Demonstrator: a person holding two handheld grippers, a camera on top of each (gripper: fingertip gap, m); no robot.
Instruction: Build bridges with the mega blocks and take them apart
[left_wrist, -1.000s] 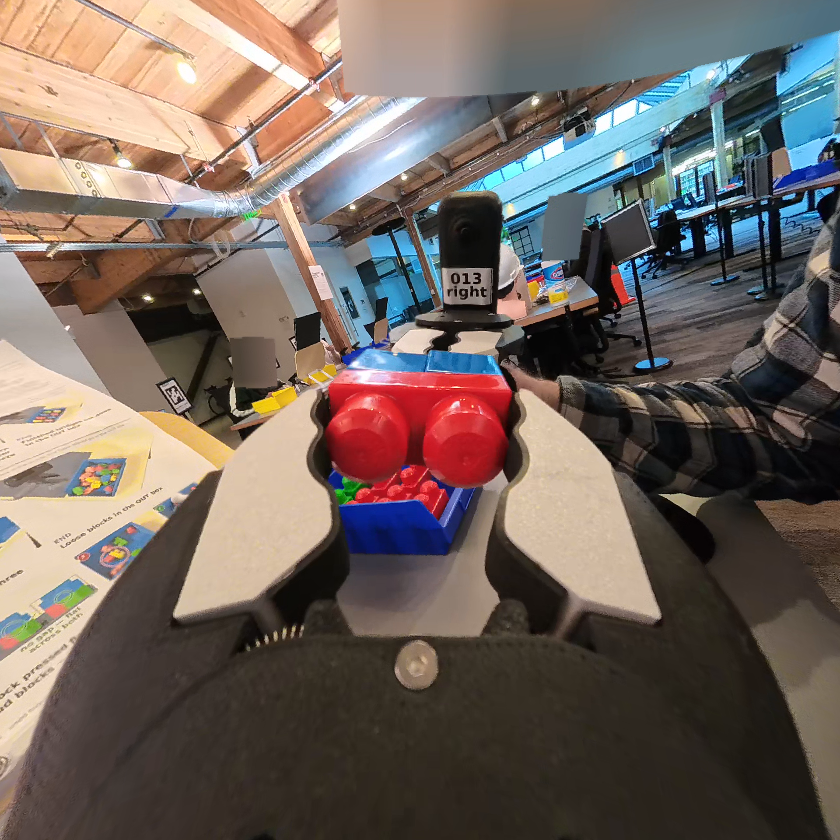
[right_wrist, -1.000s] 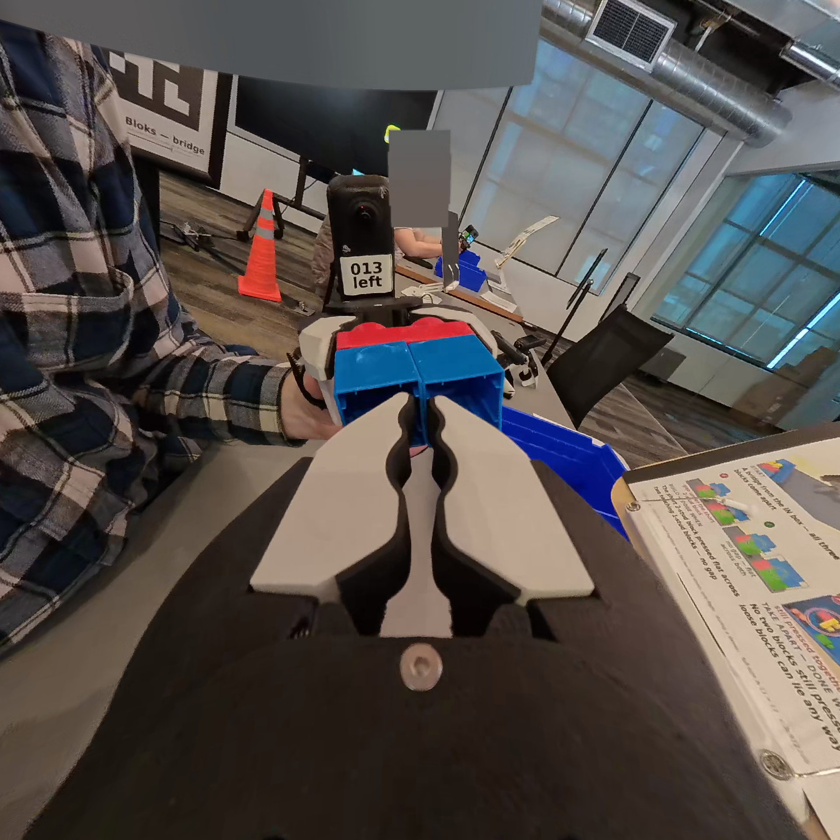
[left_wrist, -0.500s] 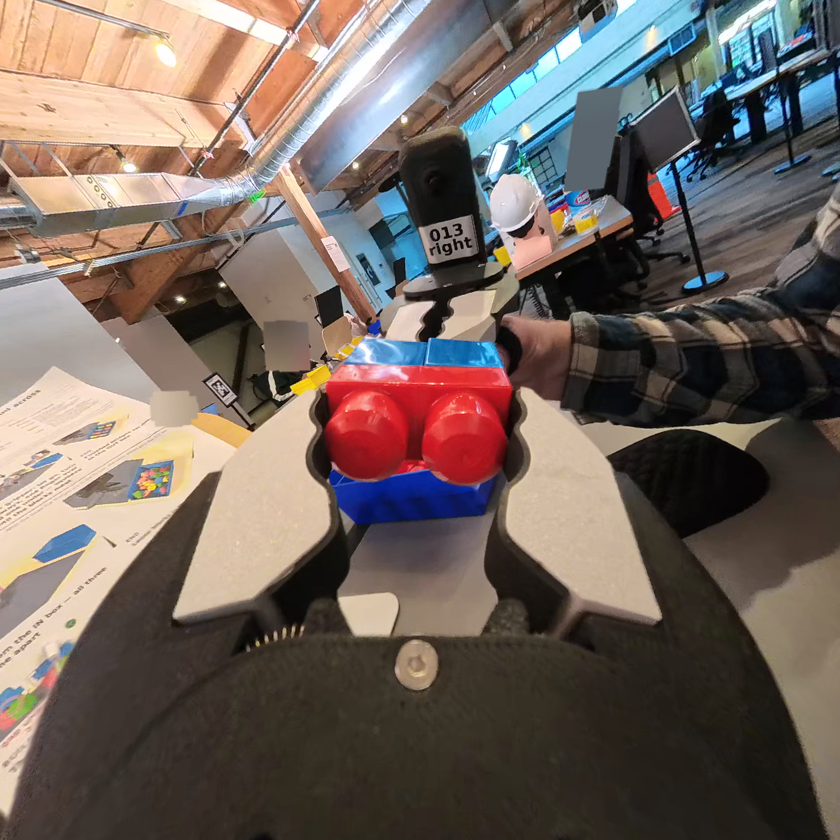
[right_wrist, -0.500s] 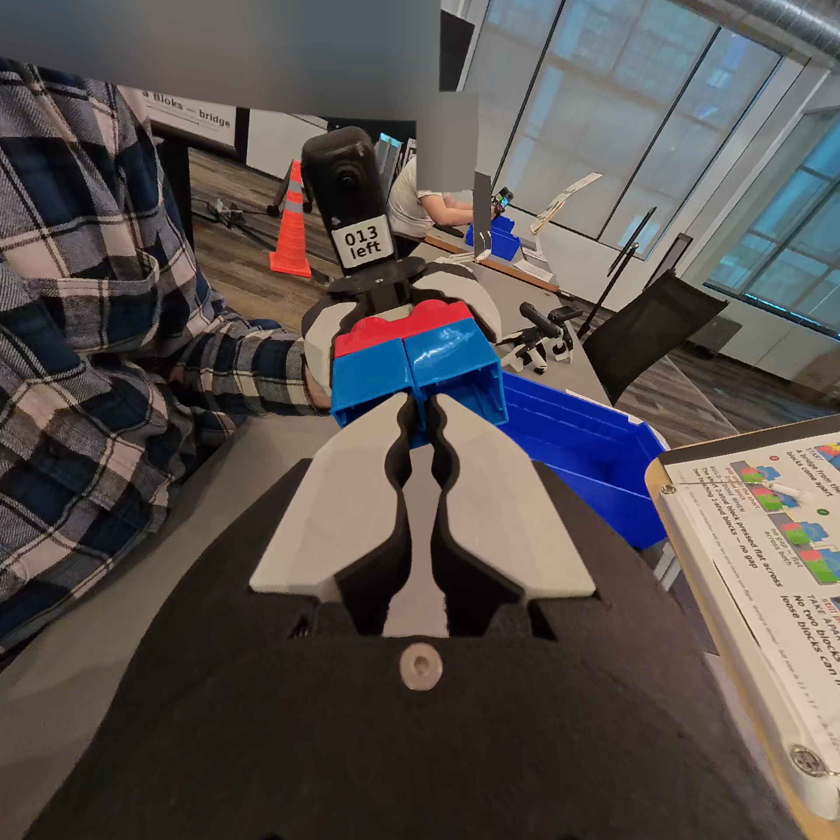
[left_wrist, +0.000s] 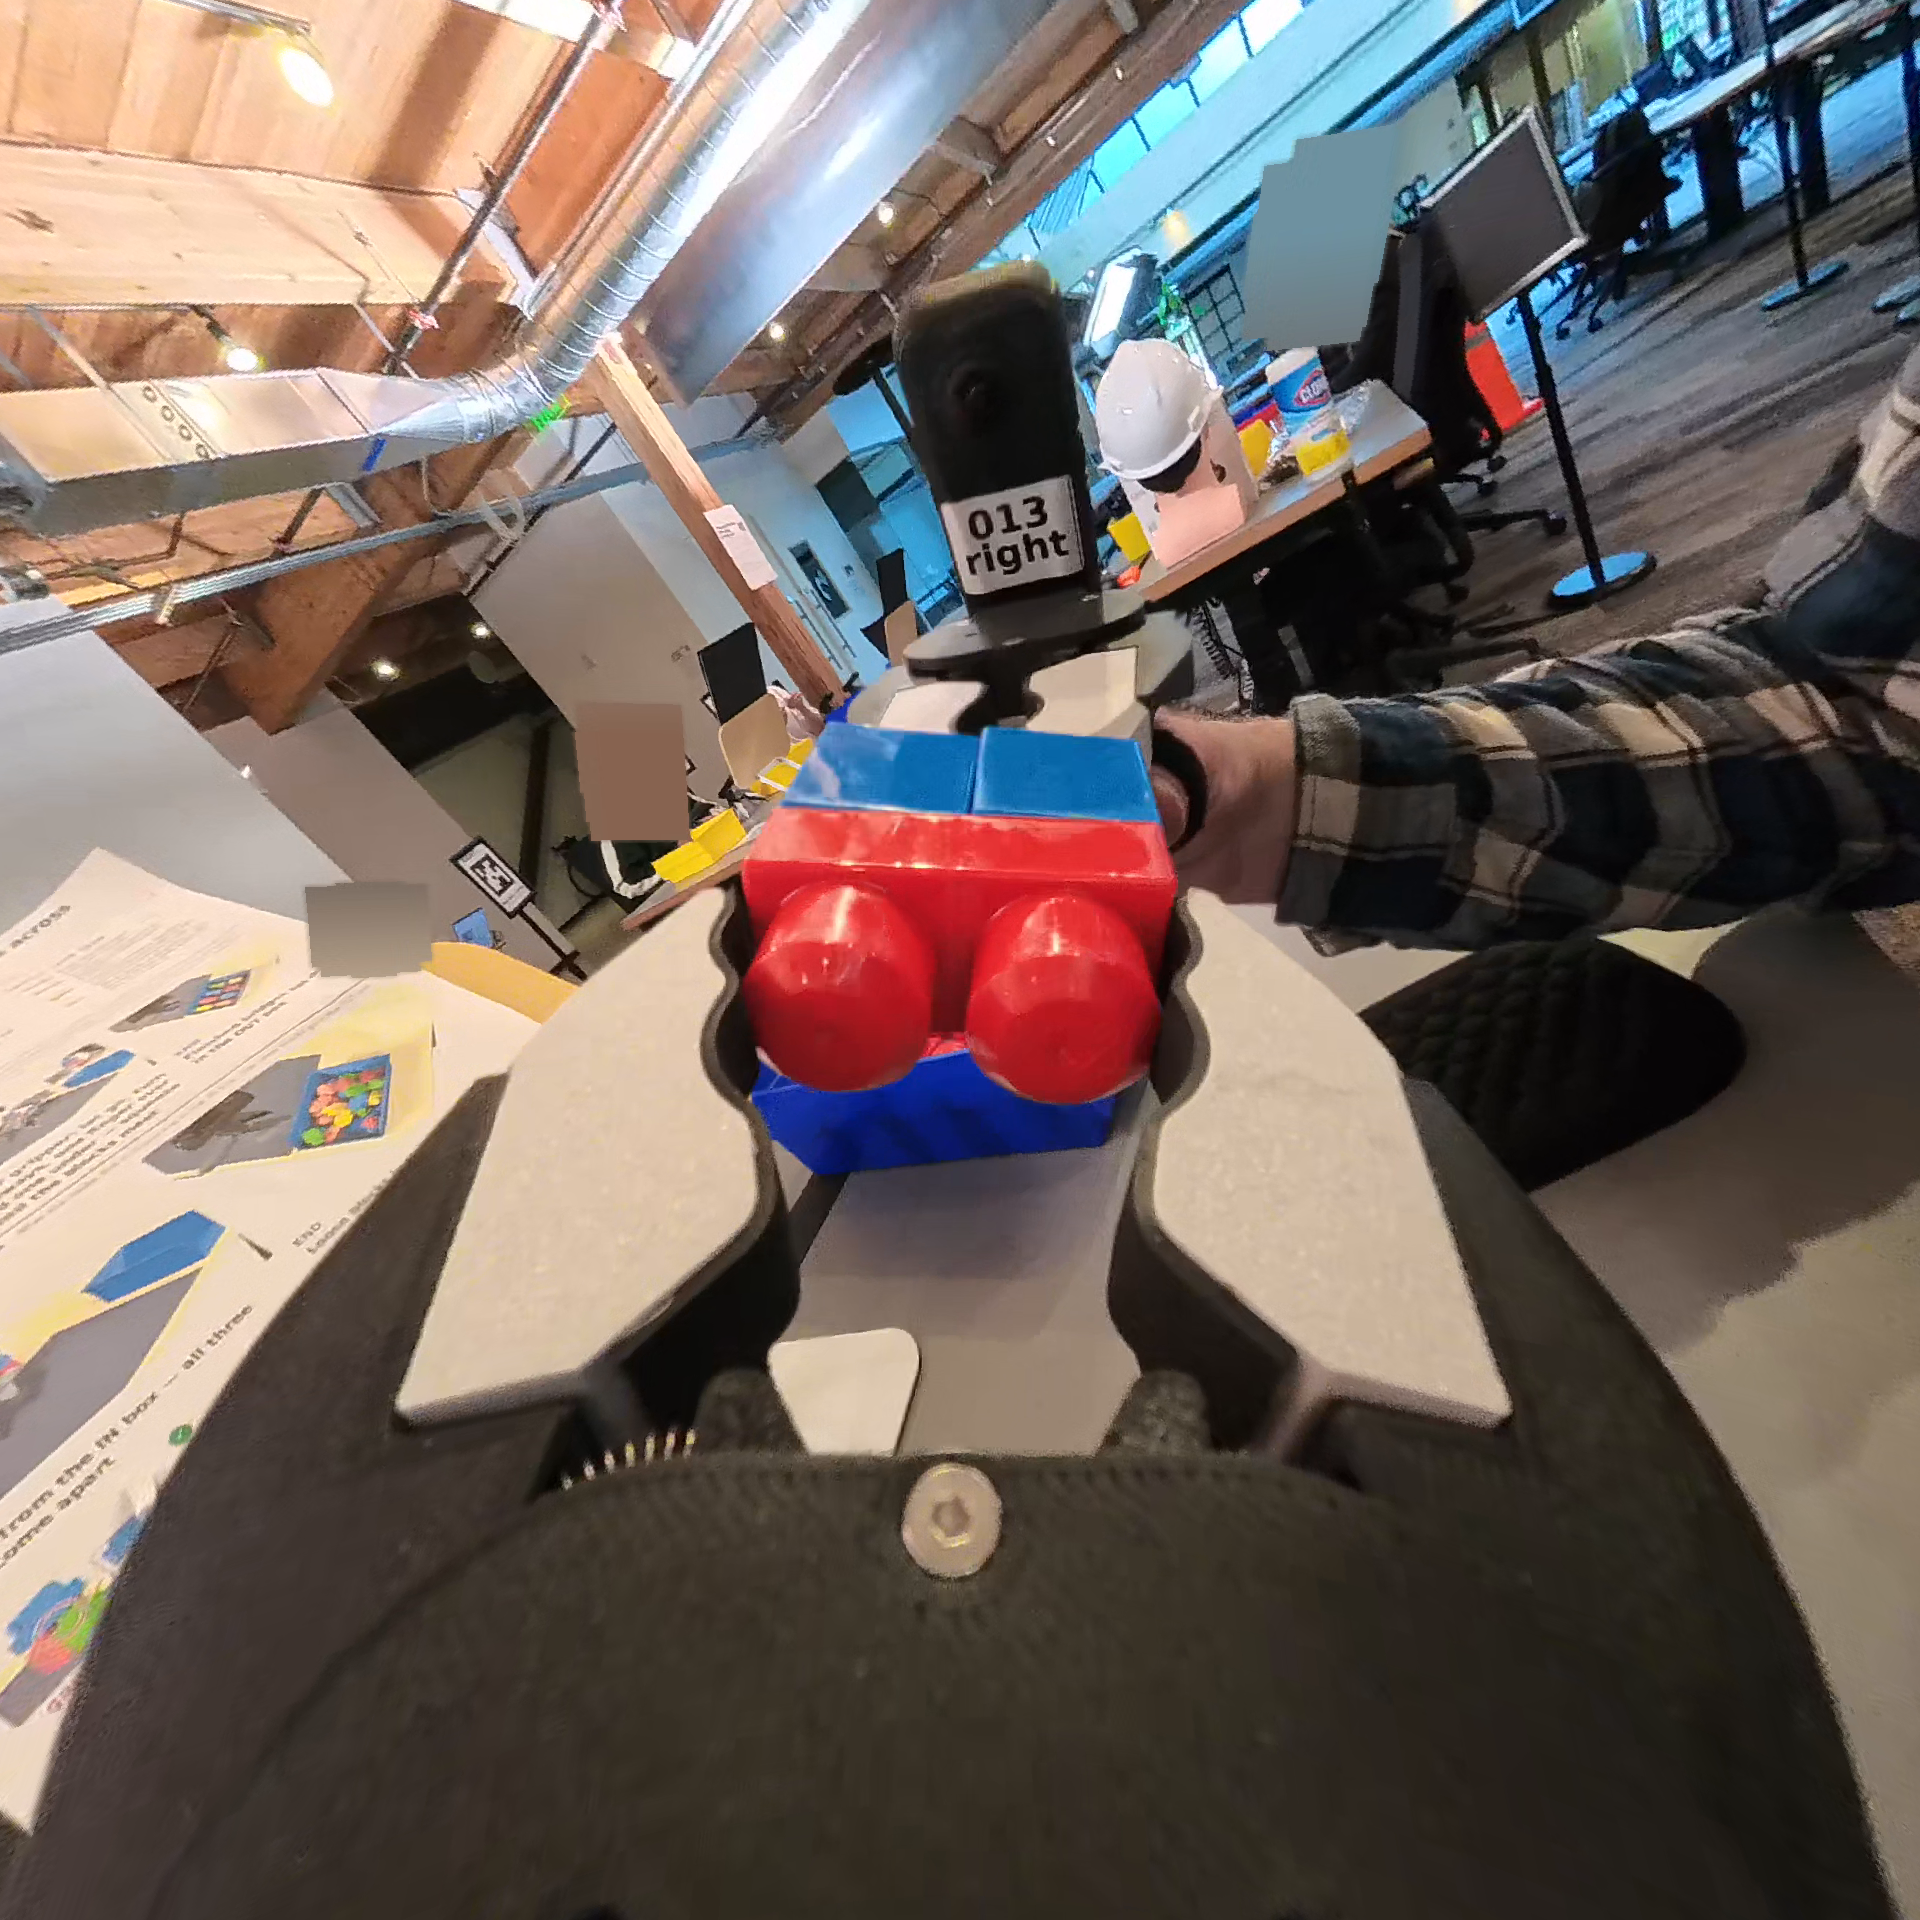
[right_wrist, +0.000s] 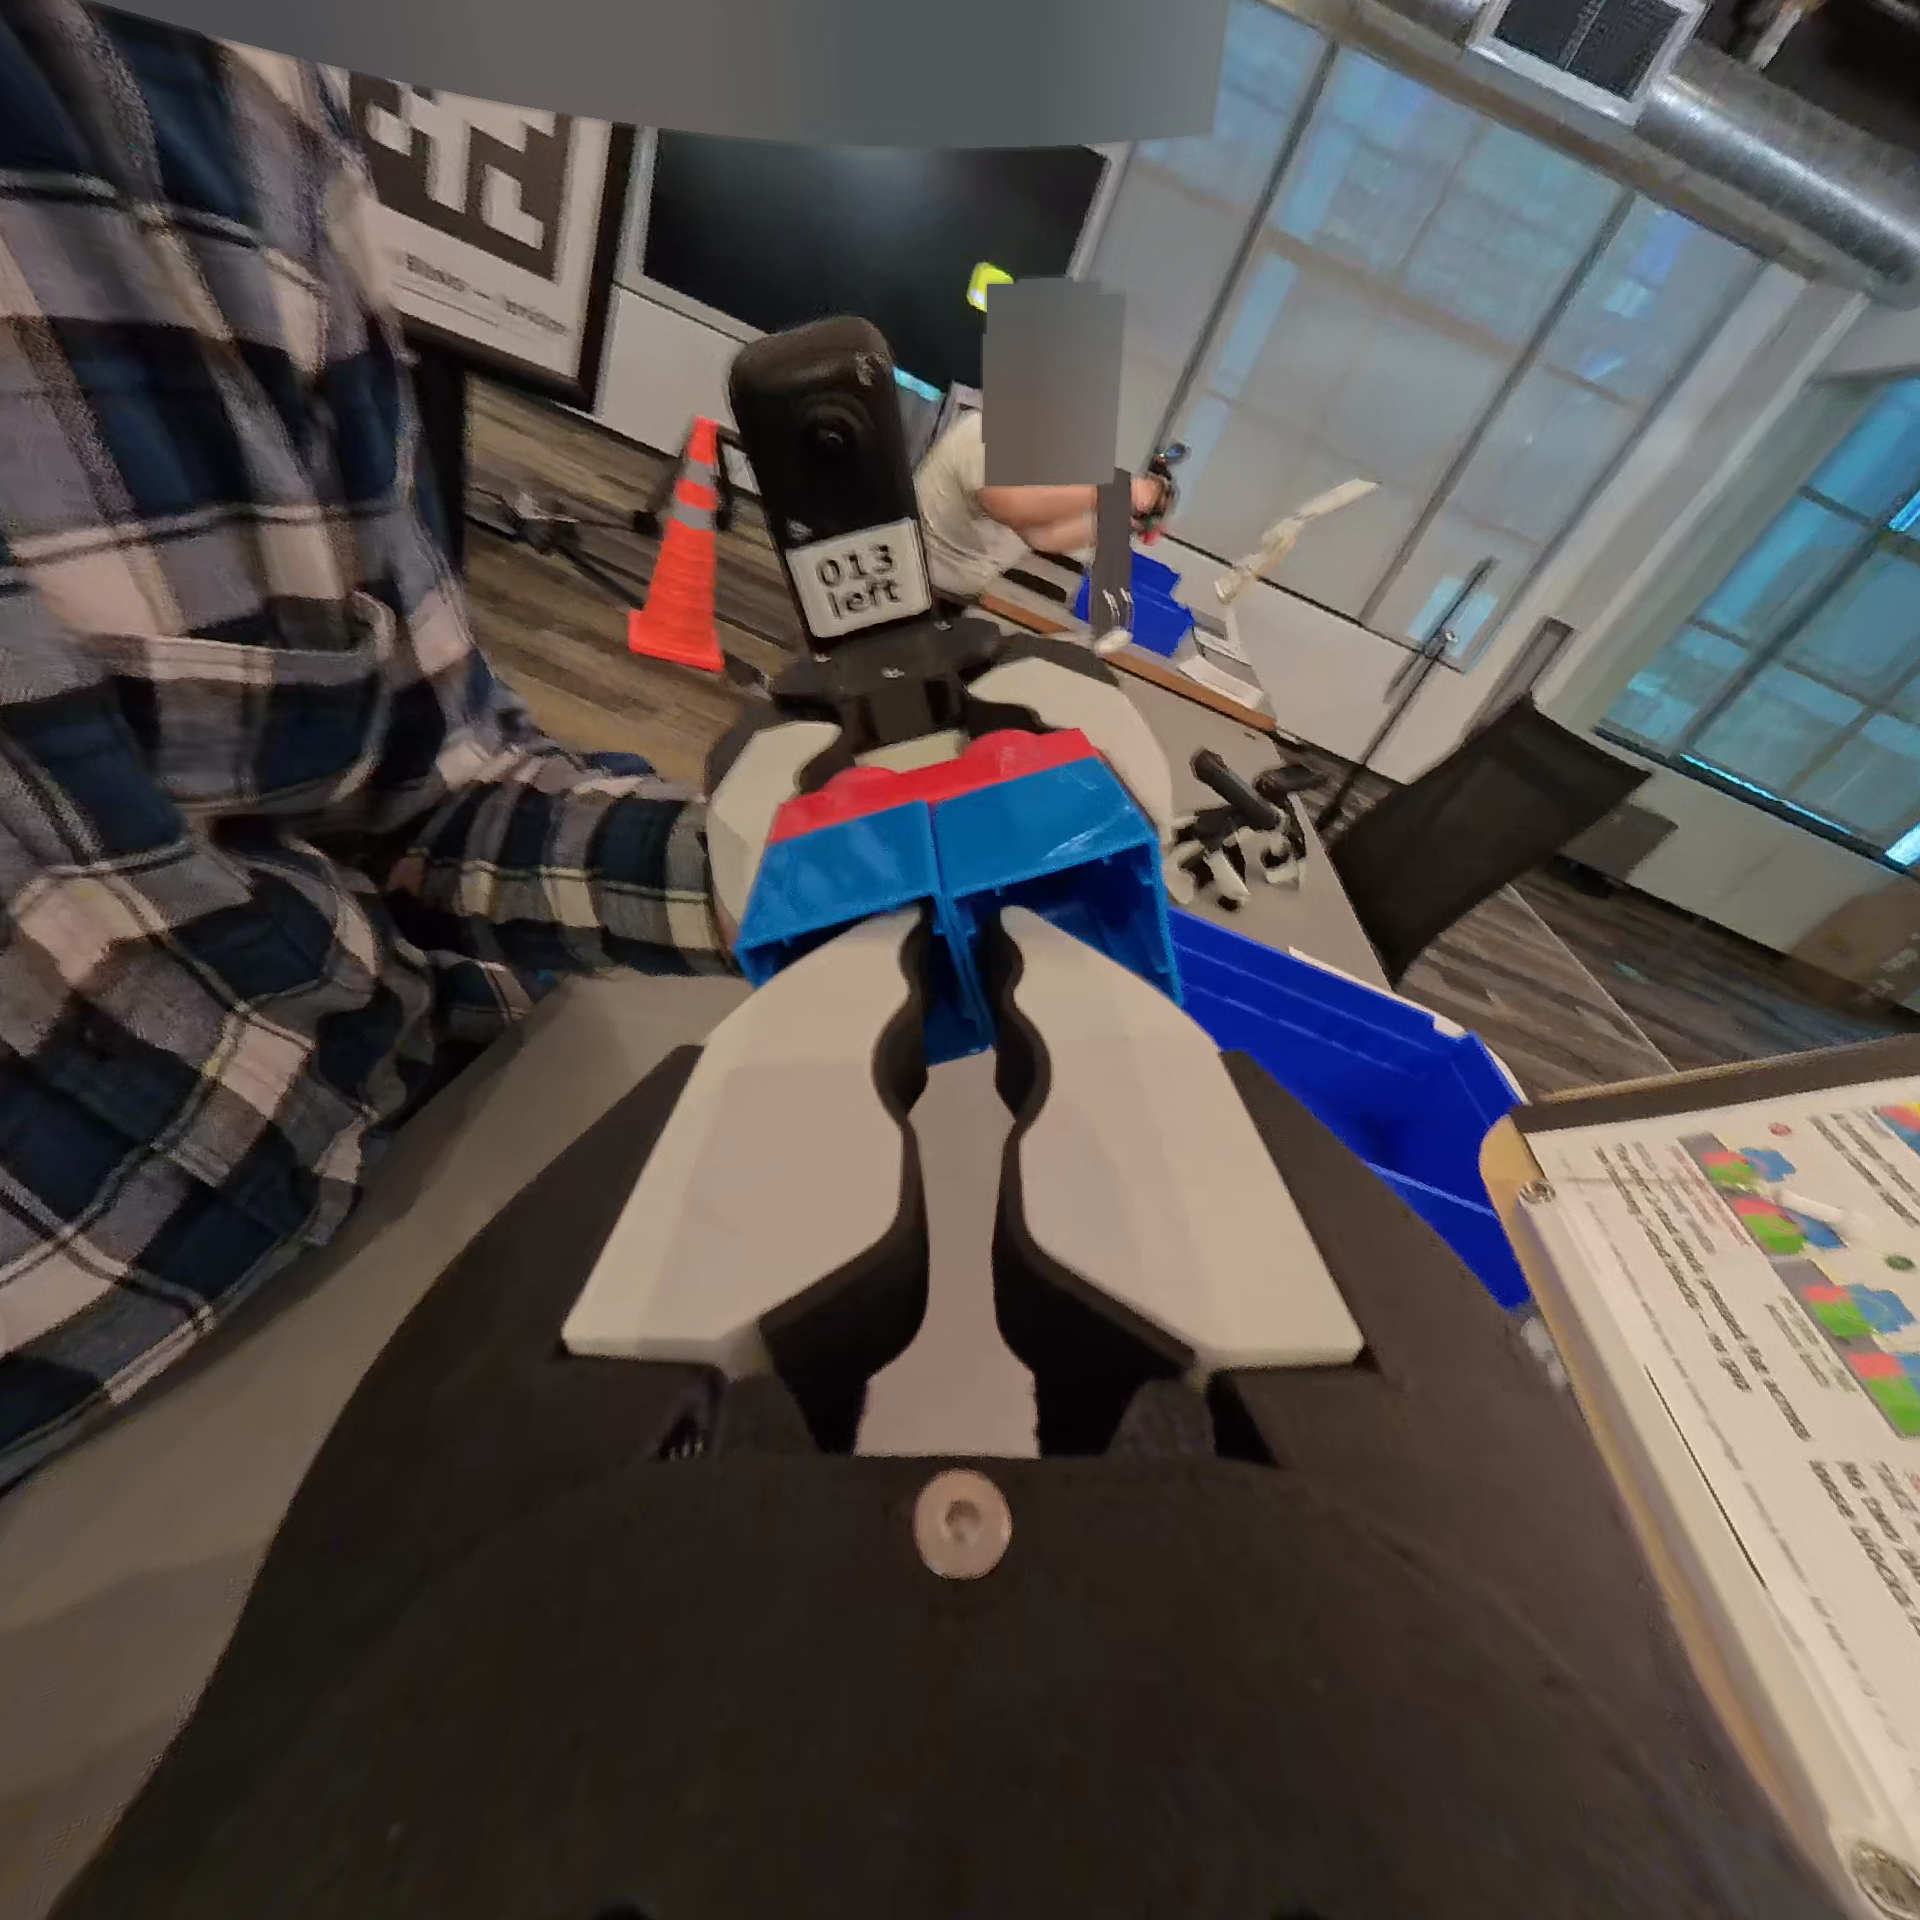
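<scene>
My left gripper (left_wrist: 956, 935) is shut on a red two-stud block (left_wrist: 956, 873), its pads pressed on the block's two ends, with the studs facing the camera. Two blue blocks (left_wrist: 966, 769) sit side by side on the red block's far side. My right gripper (right_wrist: 961, 966) is shut on the adjoining inner walls of those blue blocks (right_wrist: 1039, 831), its fingertips inside their hollow undersides. The red block (right_wrist: 914, 779) and the left gripper (right_wrist: 935, 748) show behind them. The right gripper also shows in the left wrist view (left_wrist: 1023, 707). The stack is held in the air.
A blue bin (left_wrist: 935, 1127) lies on the grey table below the stack; it also shows in the right wrist view (right_wrist: 1340, 1049). Instruction sheets lie beside it (left_wrist: 156, 1091) (right_wrist: 1766, 1299). A person's plaid sleeves (left_wrist: 1558, 790) reach in. The grippers are tip to tip, or close to it.
Both grippers have kept their hold and swung the stack together, so the bin now sits lower behind it. The right fingers stand slightly wider on the blue walls.
</scene>
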